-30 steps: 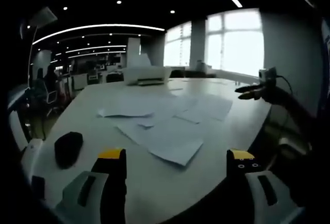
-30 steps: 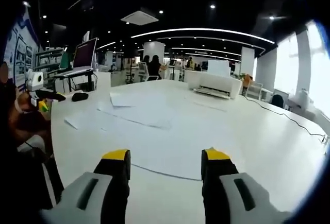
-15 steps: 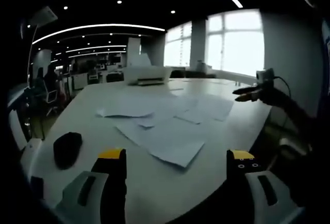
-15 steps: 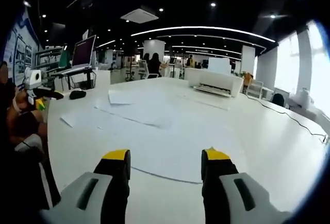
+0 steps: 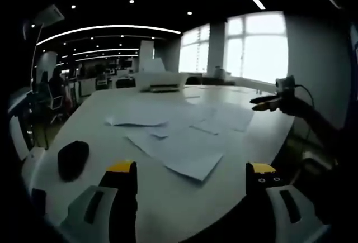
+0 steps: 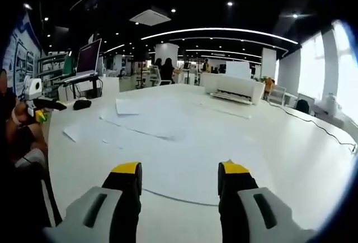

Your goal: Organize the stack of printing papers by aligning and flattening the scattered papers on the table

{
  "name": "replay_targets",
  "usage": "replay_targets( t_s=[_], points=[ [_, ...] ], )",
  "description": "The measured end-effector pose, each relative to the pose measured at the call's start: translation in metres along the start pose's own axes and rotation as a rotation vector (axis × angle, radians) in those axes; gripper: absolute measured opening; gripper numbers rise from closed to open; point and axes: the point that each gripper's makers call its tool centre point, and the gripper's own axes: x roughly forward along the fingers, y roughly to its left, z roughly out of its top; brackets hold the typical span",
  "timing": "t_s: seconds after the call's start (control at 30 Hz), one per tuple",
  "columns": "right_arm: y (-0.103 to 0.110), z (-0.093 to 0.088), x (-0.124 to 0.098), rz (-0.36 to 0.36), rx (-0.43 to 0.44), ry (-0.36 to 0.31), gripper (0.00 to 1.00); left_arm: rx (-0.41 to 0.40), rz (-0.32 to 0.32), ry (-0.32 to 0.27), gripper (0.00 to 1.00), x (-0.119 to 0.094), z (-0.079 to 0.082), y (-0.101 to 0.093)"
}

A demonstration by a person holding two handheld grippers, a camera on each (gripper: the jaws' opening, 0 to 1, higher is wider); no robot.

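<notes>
Several white printing papers (image 5: 182, 137) lie scattered and overlapping across the white table (image 5: 95, 131) in the left gripper view. My left gripper (image 5: 190, 190) hovers open over the table's near edge, short of the closest sheet. In the right gripper view the same papers (image 6: 151, 121) spread over the table's middle, and one sheet's edge (image 6: 173, 195) runs just beyond my jaws. My right gripper (image 6: 179, 190) is open above the table with nothing between its jaws. The right gripper (image 5: 268, 102) also shows at the table's right edge in the left gripper view, and the left gripper (image 6: 42, 104) at far left in the right gripper view.
A black mouse (image 5: 74, 159) lies left of my left gripper. A white printer (image 5: 161, 81) (image 6: 234, 89) sits at the table's far end. A cable (image 6: 313, 128) trails across the table on the right. A monitor (image 6: 92, 58) and desks stand in the background.
Both views have shifted slightly as the hands drift; the papers have stayed in place and both grippers remain open.
</notes>
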Motion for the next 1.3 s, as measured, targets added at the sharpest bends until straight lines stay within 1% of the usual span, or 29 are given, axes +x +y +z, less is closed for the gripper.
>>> replay_targets(
  t_s=[0.27,0.37,0.43,0.67,1.17,1.3],
  points=[
    [0.001,0.000,0.007,0.011,0.007,0.002,0.50,-0.002,-0.003,0.000,0.82,0.000,-0.001,0.000],
    [0.001,0.003,0.013,0.030,0.028,-0.011,0.49,-0.005,-0.004,0.000,0.82,0.000,-0.001,0.000],
    [0.001,0.004,0.015,0.030,0.030,-0.013,0.49,-0.012,-0.001,-0.001,0.82,0.000,-0.002,0.001],
    [0.002,0.004,0.015,0.027,0.024,-0.011,0.49,-0.015,-0.001,-0.004,0.82,0.001,-0.001,0.001],
    [0.002,0.003,0.022,0.031,0.046,-0.008,0.49,-0.019,-0.002,-0.001,0.82,0.003,-0.003,0.003],
    [0.003,0.004,0.023,0.032,0.052,-0.010,0.51,-0.021,-0.004,-0.003,0.82,0.004,-0.003,0.003]
  ],
)
